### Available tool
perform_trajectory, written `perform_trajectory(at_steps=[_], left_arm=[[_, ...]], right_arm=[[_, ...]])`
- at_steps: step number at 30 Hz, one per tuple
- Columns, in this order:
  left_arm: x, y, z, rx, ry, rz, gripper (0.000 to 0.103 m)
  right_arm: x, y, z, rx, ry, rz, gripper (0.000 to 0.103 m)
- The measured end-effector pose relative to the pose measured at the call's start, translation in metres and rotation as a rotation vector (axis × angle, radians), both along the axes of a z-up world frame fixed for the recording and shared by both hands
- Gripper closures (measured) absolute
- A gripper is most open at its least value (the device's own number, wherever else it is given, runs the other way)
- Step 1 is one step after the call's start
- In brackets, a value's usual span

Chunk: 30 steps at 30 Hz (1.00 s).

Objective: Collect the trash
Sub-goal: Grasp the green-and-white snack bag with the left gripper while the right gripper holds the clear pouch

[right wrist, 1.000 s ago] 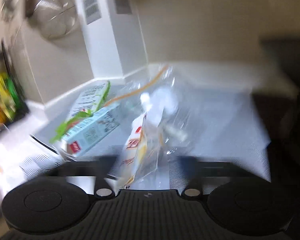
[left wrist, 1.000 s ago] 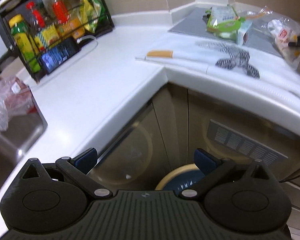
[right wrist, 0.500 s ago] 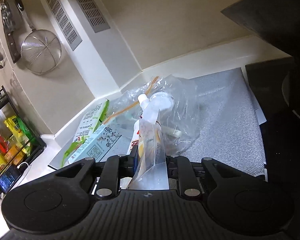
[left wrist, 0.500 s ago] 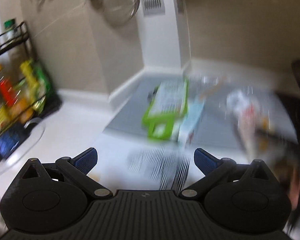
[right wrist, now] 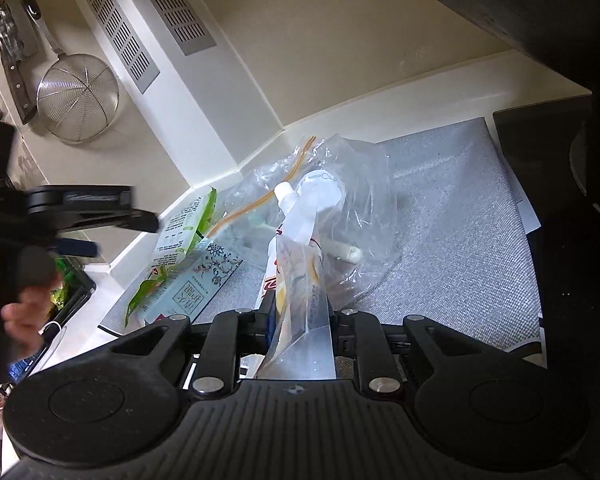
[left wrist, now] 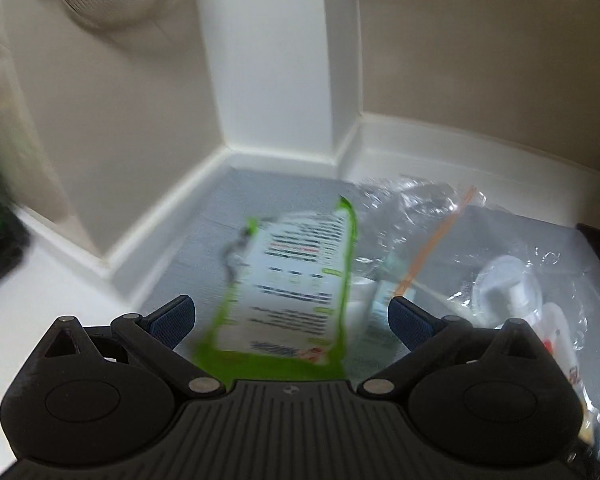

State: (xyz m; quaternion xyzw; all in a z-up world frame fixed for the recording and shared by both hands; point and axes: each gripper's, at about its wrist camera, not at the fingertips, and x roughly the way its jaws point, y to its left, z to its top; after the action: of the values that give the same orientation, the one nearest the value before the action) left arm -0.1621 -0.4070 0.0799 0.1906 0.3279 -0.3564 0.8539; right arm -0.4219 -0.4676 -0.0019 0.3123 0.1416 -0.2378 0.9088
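Spouted pouch (right wrist: 300, 280) pinched in right claw (right wrist: 300, 320), green wrapper (left wrist: 296, 276) btwn open left claw (left wrist: 290, 320)

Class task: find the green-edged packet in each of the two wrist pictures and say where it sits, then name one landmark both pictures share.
Left wrist: the green-edged packet fills the centre, between the open left gripper's fingers.
Right wrist: left of centre, partly resting on a pale blue carton.
Shared landmark: the clear zip bag with the orange strip, right of the packet.
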Motion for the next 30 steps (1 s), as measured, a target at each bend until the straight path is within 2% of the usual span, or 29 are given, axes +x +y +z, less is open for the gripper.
perform_trajectory(at_steps=[3,7,12,14,15,16,17,18,19,22,26,29,30], left_arm=[[0.008,-0.009,-0.013,-0.016,0.036,-0.017,0.000],[0.020,-0.019,-0.032,0.037,0.038,-0.001,0.000],[0.044,-0.009,-0.037,-0.024,0.162,0.100,0.000],[0.051,-0.001,-0.037,-0.068,0.208,0.131,0.007],[0.053,0.003,-0.036,-0.081,0.226,0.147,0.021],[0.057,0.006,-0.037,-0.078,0.246,0.156,0.042],[0.060,0.008,-0.039,-0.071,0.269,0.163,0.058],[0.064,0.011,-0.040,-0.068,0.295,0.167,0.096],[0.065,0.014,-0.039,-0.071,0.304,0.175,0.103],[0.056,0.027,-0.024,-0.120,0.221,0.177,0.103],[0.044,0.049,0.000,-0.189,0.192,0.157,0.103],[0.038,0.054,0.010,-0.201,0.167,0.108,0.103],[0.038,0.053,0.011,-0.209,0.166,0.105,0.095]], right_arm=[[0.000,-0.001,-0.001,0.005,0.000,0.002,0.082],[0.000,-0.002,-0.001,0.011,0.004,0.003,0.082],[0.001,-0.002,-0.002,0.012,0.009,0.003,0.082],[0.001,-0.002,-0.002,0.008,0.011,0.004,0.082],[0.001,-0.002,-0.002,0.007,0.011,0.005,0.082],[0.001,-0.002,-0.002,0.008,0.011,0.005,0.082],[0.001,-0.002,-0.002,0.008,0.011,0.006,0.082],[0.001,-0.002,-0.002,0.008,0.011,0.006,0.082],[0.001,-0.002,-0.002,0.009,0.010,0.006,0.082],[0.001,-0.002,-0.002,0.009,0.009,0.008,0.082],[0.000,-0.002,-0.002,0.006,0.009,0.010,0.082],[0.000,-0.001,-0.002,0.006,0.010,0.013,0.082],[0.000,-0.001,-0.002,0.010,0.009,0.014,0.082]])
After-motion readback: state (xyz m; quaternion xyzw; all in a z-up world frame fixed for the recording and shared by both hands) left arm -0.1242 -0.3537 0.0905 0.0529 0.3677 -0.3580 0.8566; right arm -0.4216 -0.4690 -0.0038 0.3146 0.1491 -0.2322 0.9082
